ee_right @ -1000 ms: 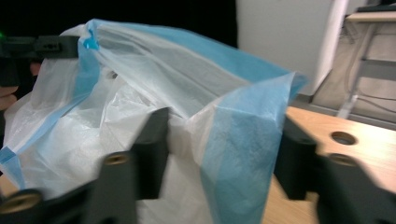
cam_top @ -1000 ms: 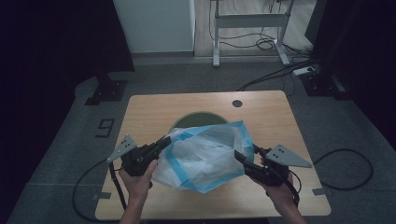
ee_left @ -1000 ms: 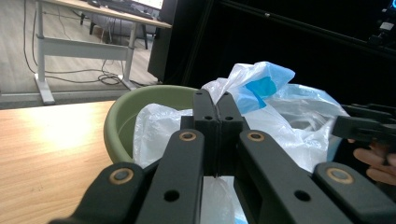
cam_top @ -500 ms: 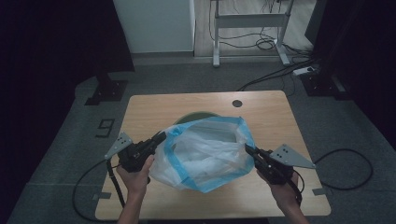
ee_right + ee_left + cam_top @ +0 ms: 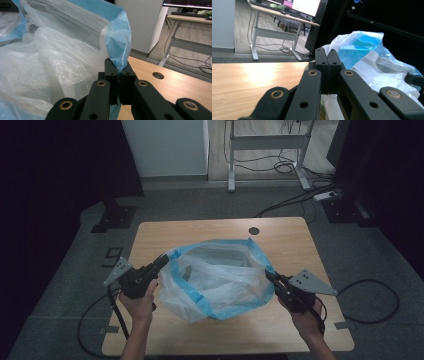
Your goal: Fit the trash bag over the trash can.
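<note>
High view: a wooden table point(image 5: 150, 232) occupies the centre of the frame, with a translucent white plastic bag edged in blue point(image 5: 217, 277) spread open at its middle; a round hole point(image 5: 254, 230) sits near the table's upper edge. The left gripper point(image 5: 163, 261), at centre left, meets the bag's left rim, and the right gripper point(image 5: 268, 276), at centre right, meets its right rim; a hand point(image 5: 140, 297) holds each from the bottom of the frame, and cables trail to the grey floor point(image 5: 60, 285). Left gripper view: the two black jaws rise from the bottom centre, pressed together with white film of the plastic bag point(image 5: 372, 60) passing between and below them; the bag fills the right half, the tabletop point(image 5: 249, 80) the left, and a desk with a lit monitor point(image 5: 308, 6) stands in the upper left. Right gripper view: the jaws are clenched on the bag's blue rim point(image 5: 118, 42) at centre; the bag billows across the left, the table hole point(image 5: 158, 75) lies at right.
</note>
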Tool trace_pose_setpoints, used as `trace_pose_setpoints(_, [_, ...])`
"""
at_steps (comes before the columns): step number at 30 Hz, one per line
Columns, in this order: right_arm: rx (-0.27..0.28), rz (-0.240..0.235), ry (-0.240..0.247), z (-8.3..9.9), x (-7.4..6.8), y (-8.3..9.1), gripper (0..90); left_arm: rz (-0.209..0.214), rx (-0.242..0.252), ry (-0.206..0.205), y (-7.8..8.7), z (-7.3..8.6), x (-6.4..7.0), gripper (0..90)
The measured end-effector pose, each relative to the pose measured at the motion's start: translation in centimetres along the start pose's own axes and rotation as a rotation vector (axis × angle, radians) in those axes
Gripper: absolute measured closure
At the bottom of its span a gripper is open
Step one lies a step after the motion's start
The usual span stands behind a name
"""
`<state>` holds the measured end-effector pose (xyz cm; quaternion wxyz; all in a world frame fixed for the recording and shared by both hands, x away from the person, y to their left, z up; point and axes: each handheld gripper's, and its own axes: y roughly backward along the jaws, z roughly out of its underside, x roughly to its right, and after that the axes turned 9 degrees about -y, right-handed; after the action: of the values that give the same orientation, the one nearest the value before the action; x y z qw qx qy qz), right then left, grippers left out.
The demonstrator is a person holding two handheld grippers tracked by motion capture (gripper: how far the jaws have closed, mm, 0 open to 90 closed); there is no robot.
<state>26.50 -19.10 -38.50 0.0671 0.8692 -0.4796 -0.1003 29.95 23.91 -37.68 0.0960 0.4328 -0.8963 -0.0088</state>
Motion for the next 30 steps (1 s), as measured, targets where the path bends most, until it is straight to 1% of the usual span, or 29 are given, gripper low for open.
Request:
trace_pose_setpoints(4, [-0.011,0.024,-0.003,-0.5,0.6,-0.7,86.3,-0.006,0.009,0.028,0.3,-0.1,-1.0,89.6])
trace_pose_setpoints(6, [-0.025,0.032,-0.023,-0.4,1.1,-1.0,86.3,-0.003,0.001,0.040,0.5,0.3,-1.3,89.6])
trace_pose_setpoints(9, [-0.050,0.031,-0.042,0.6,1.4,-1.2,86.3,0.007,-0.013,0.057,1.1,1.4,-1.6,89.5])
trace_pose_setpoints(12, [-0.067,0.021,-0.058,1.8,1.4,-1.0,86.2,0.032,-0.021,0.104,1.6,2.5,-2.0,89.5])
trace_pose_setpoints(16, [-0.090,0.020,-0.075,3.3,1.5,-0.9,85.9,0.039,-0.046,0.118,2.0,3.9,-2.0,89.5])
trace_pose_setpoints(20, [-0.110,0.017,-0.107,4.5,1.9,-1.1,85.5,0.044,-0.078,0.107,2.2,4.9,-1.8,89.4])
trace_pose_setpoints(24, [-0.131,0.012,-0.128,5.5,2.2,-1.8,85.0,0.047,-0.110,0.091,2.0,5.6,-1.7,89.2])
trace_pose_setpoints(30, [-0.153,0.015,-0.135,6.4,2.3,-3.1,85.0,0.049,-0.152,0.084,1.5,6.2,-1.8,88.9])
